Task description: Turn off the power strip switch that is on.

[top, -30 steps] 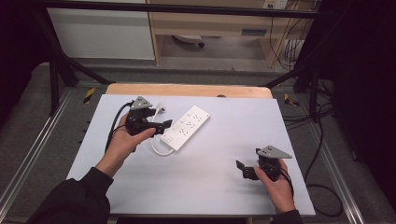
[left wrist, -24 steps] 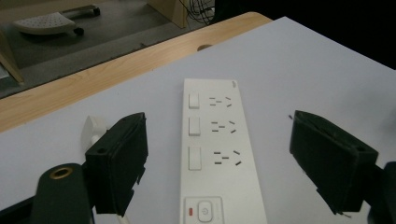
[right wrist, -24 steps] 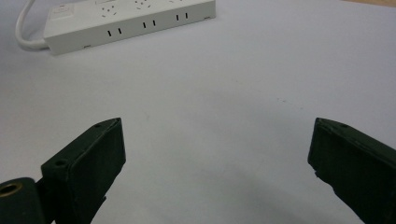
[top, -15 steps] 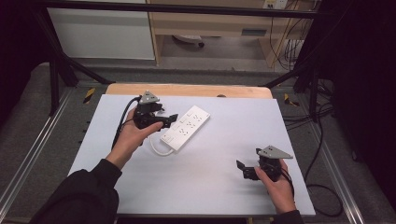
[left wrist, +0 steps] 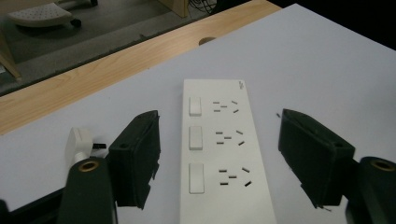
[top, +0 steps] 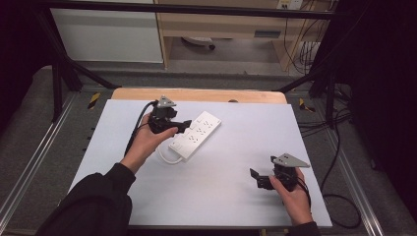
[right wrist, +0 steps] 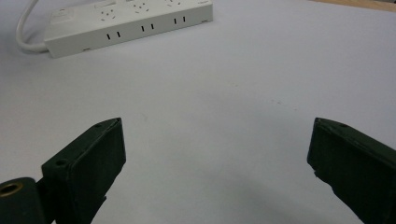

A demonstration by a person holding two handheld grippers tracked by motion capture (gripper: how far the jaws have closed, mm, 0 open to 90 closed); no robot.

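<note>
White power strip [top: 195, 135] lies flat near the table's [top: 236, 206] far edge. Left gripper [left wrist: 219, 163] has its jaws on both sides of it, not touching, and they have just been closing, likely to grab it. Right gripper [top: 259, 178] waits open, well apart.

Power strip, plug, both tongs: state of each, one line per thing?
Power strip: flat on the table, sockets up, all empty.
Plug: loose on the table beside the strip, not inserted.
Left tongs: open astride the strip, jaws just been closing, pads not touching it.
Right tongs: open, nothing between them.
</note>
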